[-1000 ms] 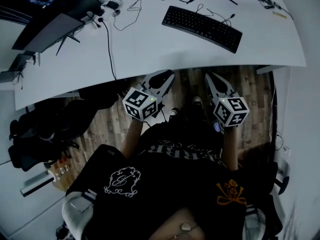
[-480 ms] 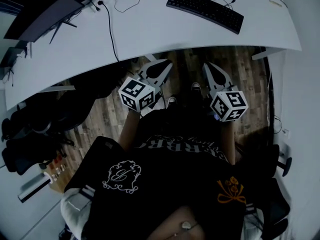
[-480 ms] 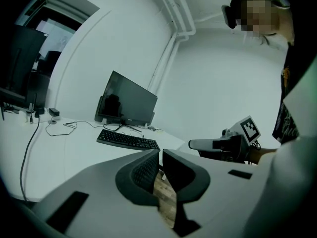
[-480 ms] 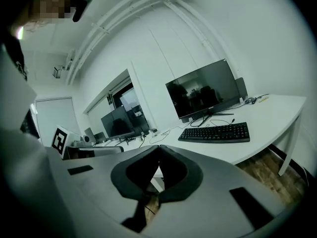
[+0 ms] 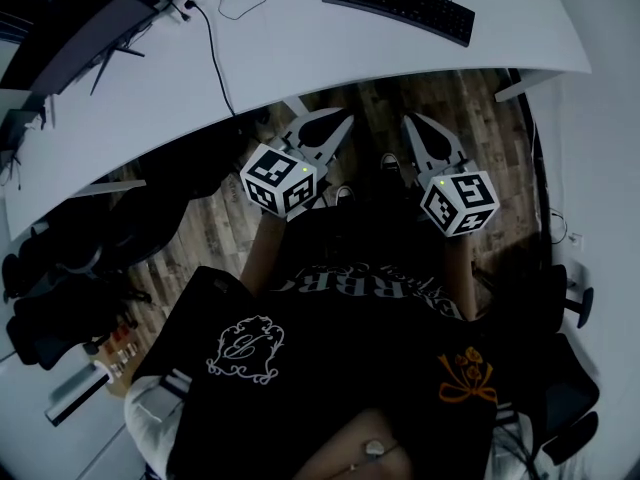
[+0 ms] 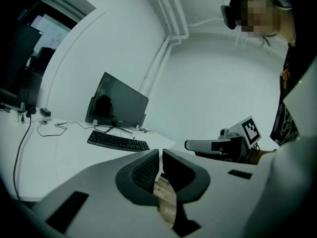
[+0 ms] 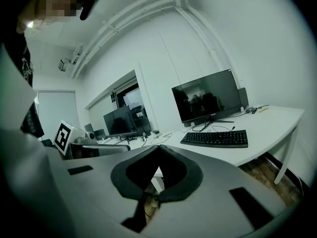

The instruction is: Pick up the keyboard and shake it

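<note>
The black keyboard [image 5: 398, 3] lies on the white desk [image 5: 300, 53] at the far right, in front of a monitor [image 6: 119, 103]; it also shows as the keyboard [image 6: 118, 141] and the keyboard [image 7: 216, 138] in the two gripper views. Both grippers hang in the air in front of the person's body, short of the desk's near edge and well away from the keyboard. My left gripper [image 5: 345, 120] [image 6: 160, 155] is shut with nothing in it. Beside it, my right gripper [image 5: 408, 120] [image 7: 158, 147] is also shut and empty.
Black cables [image 5: 215, 38] run over the desk's left half toward a dark screen [image 5: 90, 33] at the far left. Wooden floor [image 5: 470, 98] shows under the desk. Dark chairs [image 5: 70, 268] stand to the left. A second desk with monitors [image 7: 121, 120] stands further off.
The desk and keyboard have slid toward the top of the head view. Both grippers stay side by side in front of the body, a little higher in the frame.
</note>
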The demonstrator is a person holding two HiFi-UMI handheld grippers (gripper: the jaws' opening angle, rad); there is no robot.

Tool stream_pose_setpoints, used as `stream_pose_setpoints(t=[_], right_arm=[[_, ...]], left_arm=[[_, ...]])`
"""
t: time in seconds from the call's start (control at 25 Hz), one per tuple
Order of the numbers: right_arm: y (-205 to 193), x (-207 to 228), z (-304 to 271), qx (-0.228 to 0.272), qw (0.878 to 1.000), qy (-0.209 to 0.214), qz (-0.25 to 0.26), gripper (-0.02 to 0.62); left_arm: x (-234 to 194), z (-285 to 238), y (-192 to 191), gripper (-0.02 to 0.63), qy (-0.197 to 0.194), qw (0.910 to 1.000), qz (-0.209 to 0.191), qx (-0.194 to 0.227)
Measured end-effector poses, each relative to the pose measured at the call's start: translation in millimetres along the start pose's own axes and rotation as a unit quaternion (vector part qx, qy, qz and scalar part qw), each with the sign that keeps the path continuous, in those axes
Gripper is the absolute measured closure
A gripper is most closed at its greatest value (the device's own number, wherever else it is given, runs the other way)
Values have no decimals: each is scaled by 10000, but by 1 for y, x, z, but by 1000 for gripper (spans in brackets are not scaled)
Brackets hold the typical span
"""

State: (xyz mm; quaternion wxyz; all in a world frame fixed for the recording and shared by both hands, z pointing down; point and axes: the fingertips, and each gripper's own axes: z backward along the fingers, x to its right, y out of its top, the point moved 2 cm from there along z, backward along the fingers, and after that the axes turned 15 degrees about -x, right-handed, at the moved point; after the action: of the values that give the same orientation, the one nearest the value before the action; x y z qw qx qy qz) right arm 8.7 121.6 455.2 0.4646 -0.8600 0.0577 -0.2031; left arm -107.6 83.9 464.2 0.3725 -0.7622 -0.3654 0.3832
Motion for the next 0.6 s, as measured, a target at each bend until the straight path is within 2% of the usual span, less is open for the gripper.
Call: stream_pose_setpoints(t=[0.6], right_arm=[[-15, -15, 11, -68, 9999, -88, 122, 583]], left_arm=[[25, 9, -11, 568, -204, 9996, -168, -17]])
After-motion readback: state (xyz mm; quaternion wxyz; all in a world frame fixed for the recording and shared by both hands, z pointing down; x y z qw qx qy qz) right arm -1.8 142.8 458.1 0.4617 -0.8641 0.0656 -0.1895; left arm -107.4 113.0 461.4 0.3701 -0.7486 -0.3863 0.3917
